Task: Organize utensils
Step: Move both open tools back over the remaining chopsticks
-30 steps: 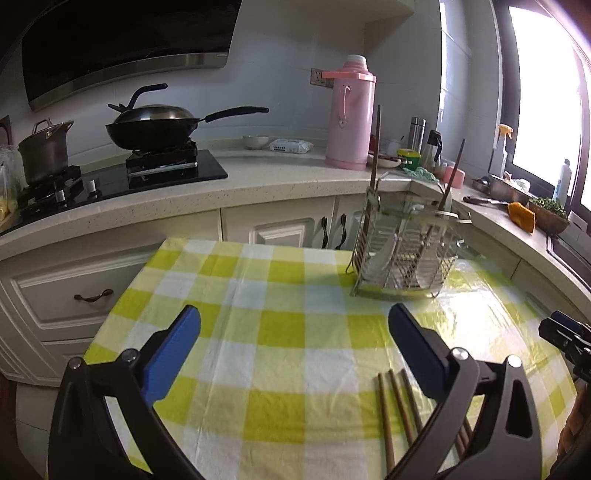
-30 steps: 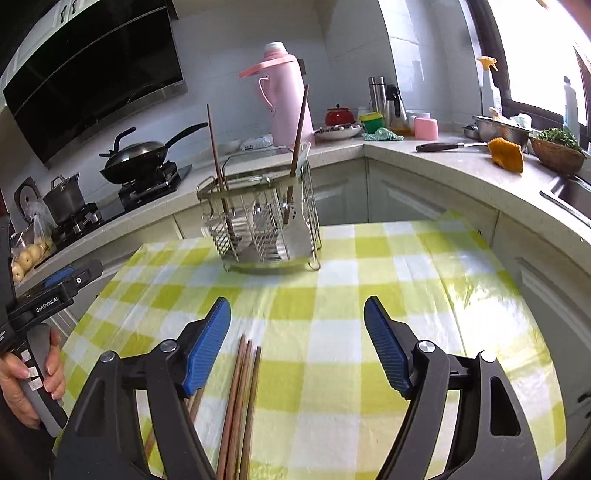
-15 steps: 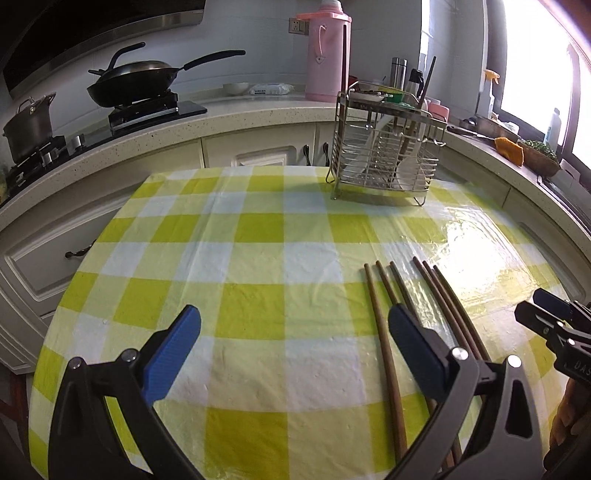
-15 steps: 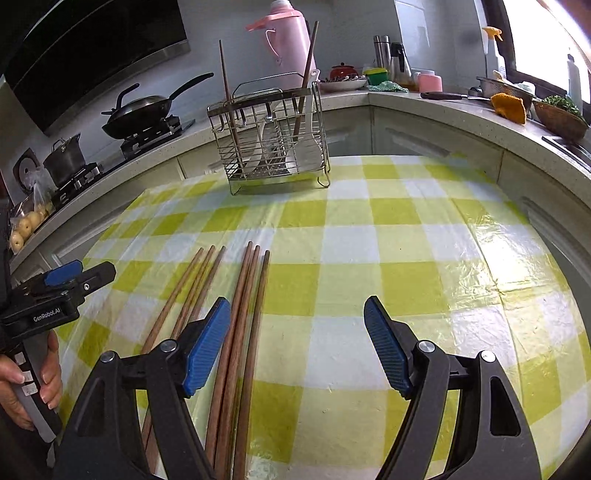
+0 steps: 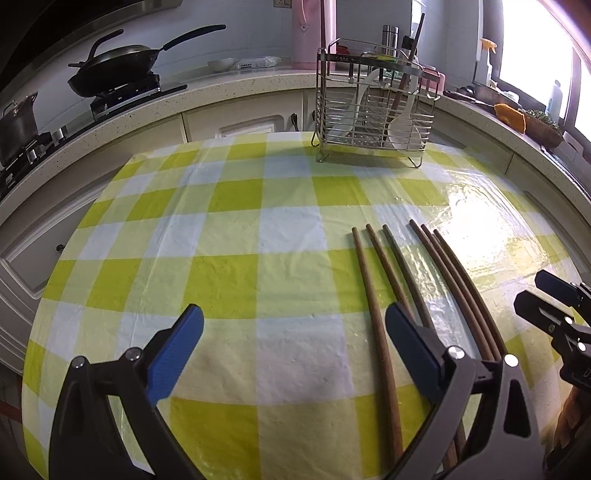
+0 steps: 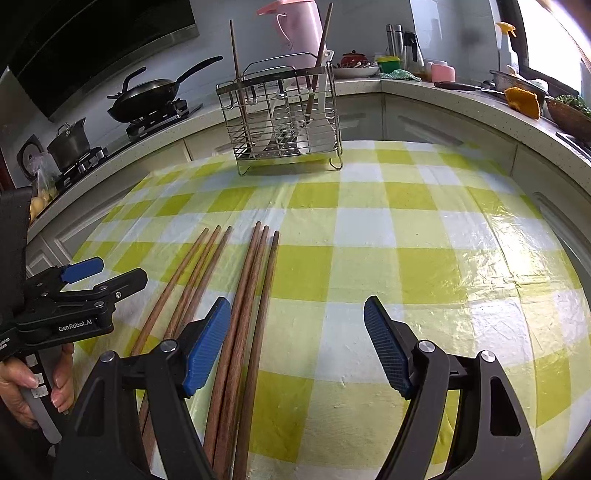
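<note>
Several brown wooden chopsticks [image 5: 373, 295] lie in two loose bunches on the yellow checked tablecloth [image 5: 236, 221]; they also show in the right wrist view [image 6: 255, 280]. A metal wire utensil rack [image 5: 369, 110] stands at the far side and holds white spoons and two upright chopsticks; it shows in the right wrist view too [image 6: 284, 122]. My left gripper [image 5: 291, 343] is open and empty, its right finger over the chopsticks. My right gripper [image 6: 295, 339] is open and empty, its left finger over the right bunch.
A kitchen counter [image 5: 236, 85] curves behind the table, with a wok on a stove [image 5: 122, 70], a pot [image 6: 70, 142], a pink thermos [image 6: 295, 33] and small items near the window. The left gripper shows in the right wrist view [image 6: 85, 280].
Both grippers have tilted down and come lower towards the table. The chopsticks now fill more of both views, the rack sits farther up. Both grippers stay open.
</note>
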